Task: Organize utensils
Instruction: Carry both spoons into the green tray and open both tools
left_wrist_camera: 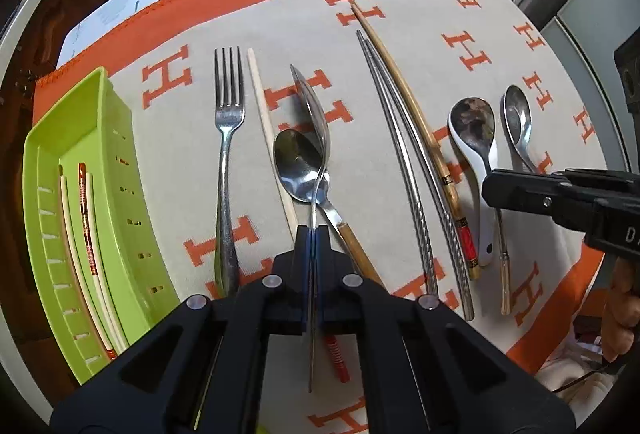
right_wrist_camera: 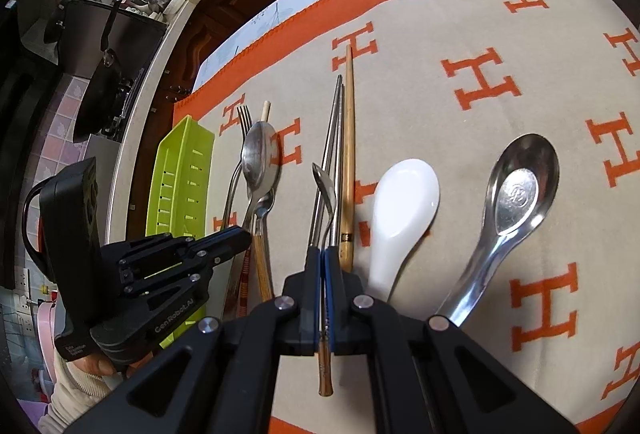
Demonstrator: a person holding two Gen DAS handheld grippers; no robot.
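My left gripper is shut on the handle of a steel spoon, which is turned on edge above the cloth. Under it lies a wooden-handled spoon. Left of them lie a fork and a pale chopstick. My right gripper is shut on a small wooden-handled spoon. The left wrist view shows that gripper beside a white ceramic spoon. Steel chopsticks and a bamboo chopstick lie between the two grippers.
A green tray with chopsticks in it stands at the cloth's left edge. A large steel spoon lies right of the white spoon. A red chopstick lies under the left gripper. A kitchen counter with pans runs behind the table.
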